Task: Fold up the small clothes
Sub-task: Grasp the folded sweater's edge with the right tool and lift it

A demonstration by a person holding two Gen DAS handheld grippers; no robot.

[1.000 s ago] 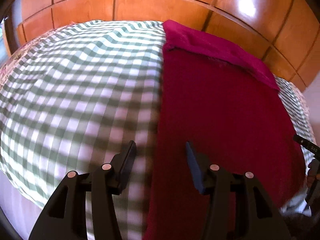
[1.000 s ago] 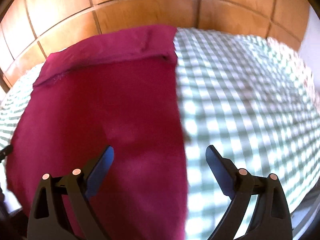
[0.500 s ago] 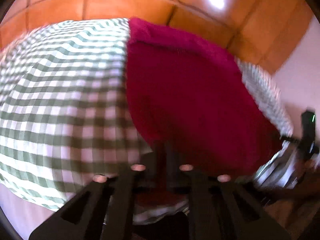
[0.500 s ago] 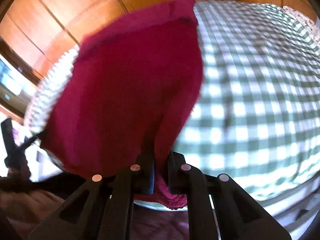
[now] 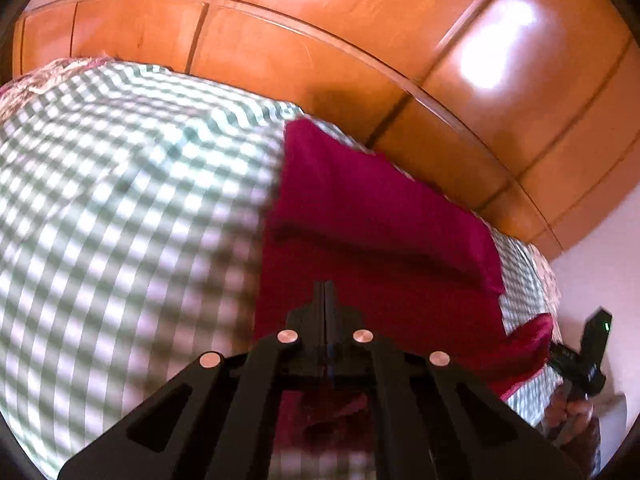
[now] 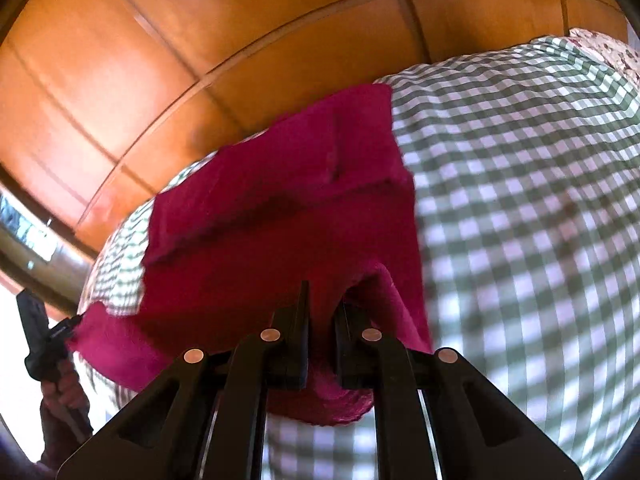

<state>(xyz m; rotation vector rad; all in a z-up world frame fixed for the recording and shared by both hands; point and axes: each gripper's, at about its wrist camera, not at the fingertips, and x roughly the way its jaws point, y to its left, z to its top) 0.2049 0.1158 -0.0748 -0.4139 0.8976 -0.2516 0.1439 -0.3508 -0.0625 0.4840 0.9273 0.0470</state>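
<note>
A crimson cloth (image 5: 380, 216) lies on a green-and-white checked bed cover (image 5: 120, 220), its far end folded over in a band. My left gripper (image 5: 325, 292) is shut on the cloth's near left corner, with cloth bunched under the jaws. My right gripper (image 6: 322, 304) is shut on the cloth's (image 6: 280, 216) near right corner, which is lifted into a hump off the checked cover (image 6: 520, 200). Each view shows the other gripper at its edge, holding the opposite corner.
A glossy wooden panelled wall (image 5: 360, 40) rises right behind the bed. A floral fabric (image 6: 600, 48) lies at the bed's far end. A pale wall (image 5: 600, 240) stands at the right of the left wrist view.
Both grippers went from open above the cloth's near edge to shut on its near corners. The near edge has been lifted and carried toward the far end.
</note>
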